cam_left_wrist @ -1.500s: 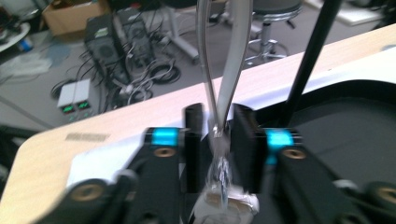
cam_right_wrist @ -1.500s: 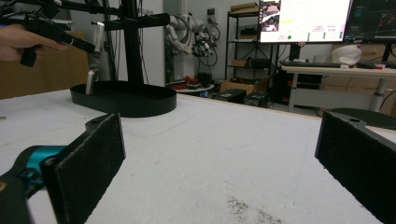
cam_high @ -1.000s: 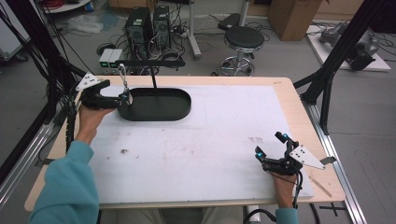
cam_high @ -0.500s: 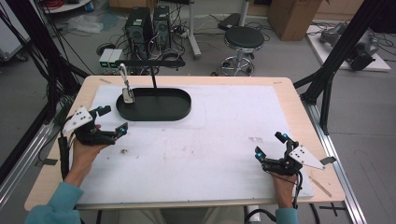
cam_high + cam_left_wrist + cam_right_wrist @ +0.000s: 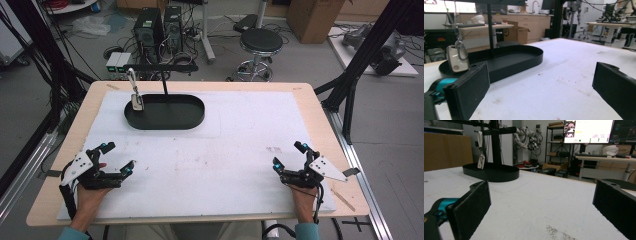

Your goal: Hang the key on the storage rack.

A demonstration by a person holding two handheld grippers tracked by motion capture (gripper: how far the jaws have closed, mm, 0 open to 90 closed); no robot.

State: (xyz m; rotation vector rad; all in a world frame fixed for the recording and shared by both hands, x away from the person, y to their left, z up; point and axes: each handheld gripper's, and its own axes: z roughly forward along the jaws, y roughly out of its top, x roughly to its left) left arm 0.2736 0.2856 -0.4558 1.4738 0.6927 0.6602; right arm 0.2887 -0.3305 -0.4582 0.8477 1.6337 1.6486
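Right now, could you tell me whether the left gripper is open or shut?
Open. The left gripper rests on the white mat with its jaws spread wide and nothing between them.

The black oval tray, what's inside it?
In the black oval tray stands a thin black post carrying a crossbar. A small white tag hangs from that bar over the tray's left end. The floor just behind the near rim is hidden.

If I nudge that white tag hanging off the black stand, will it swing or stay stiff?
Probably swings: the white tag dangles from a metal clip under the stand, its lower end over the black tray. It looks small and flat, so likely light, and may knock the tray.
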